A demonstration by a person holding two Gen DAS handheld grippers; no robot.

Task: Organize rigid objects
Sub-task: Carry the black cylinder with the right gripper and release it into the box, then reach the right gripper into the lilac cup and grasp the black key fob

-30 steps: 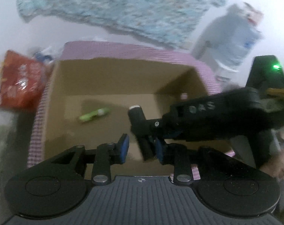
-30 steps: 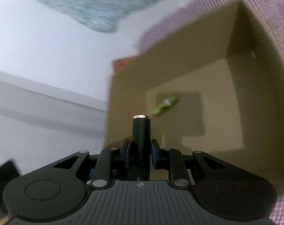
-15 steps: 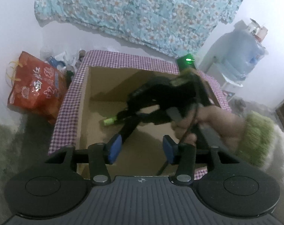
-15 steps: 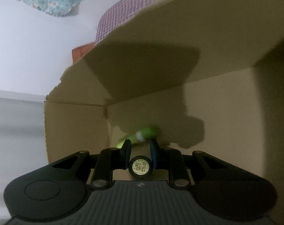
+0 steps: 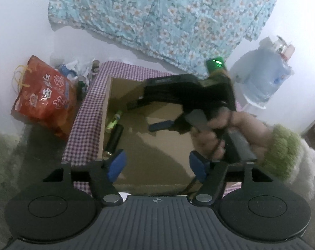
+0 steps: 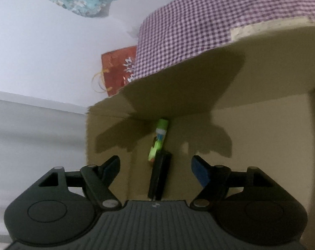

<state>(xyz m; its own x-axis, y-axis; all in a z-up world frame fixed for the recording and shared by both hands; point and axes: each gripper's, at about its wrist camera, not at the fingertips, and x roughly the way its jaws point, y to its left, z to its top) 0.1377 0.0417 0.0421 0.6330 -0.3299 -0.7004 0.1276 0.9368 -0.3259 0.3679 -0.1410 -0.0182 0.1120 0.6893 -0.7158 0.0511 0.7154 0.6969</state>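
A cardboard box [image 5: 107, 95] with a purple-checked cloth over its rim stands on the floor. On its bottom, along the left wall, lie a green tube [image 5: 114, 121] and a black cylinder [image 5: 115, 140] end to end. In the right wrist view the black cylinder [image 6: 160, 175] lies loose below my right gripper [image 6: 156, 164], beside the green tube [image 6: 159, 139]. The right jaws are opening and no pad touches the cylinder. A hand holds the right gripper [image 5: 148, 115] inside the box. My left gripper [image 5: 156, 166] hangs over the box's near edge, jaws opening, nothing between them.
A red printed bag [image 5: 42, 95] and some small jars sit left of the box. A floral blue quilt [image 5: 167, 16] hangs behind. A water jug [image 5: 261, 79] stands at the right. Green fuzzy fabric [image 5: 282, 152] covers the person's wrist. The checked cloth [image 6: 199, 20] drapes the box wall [image 6: 251, 135].
My right gripper went down into the box, opened and let go of the black cylinder, which now lies beside the green tube. My left gripper opened wider and pulled back.
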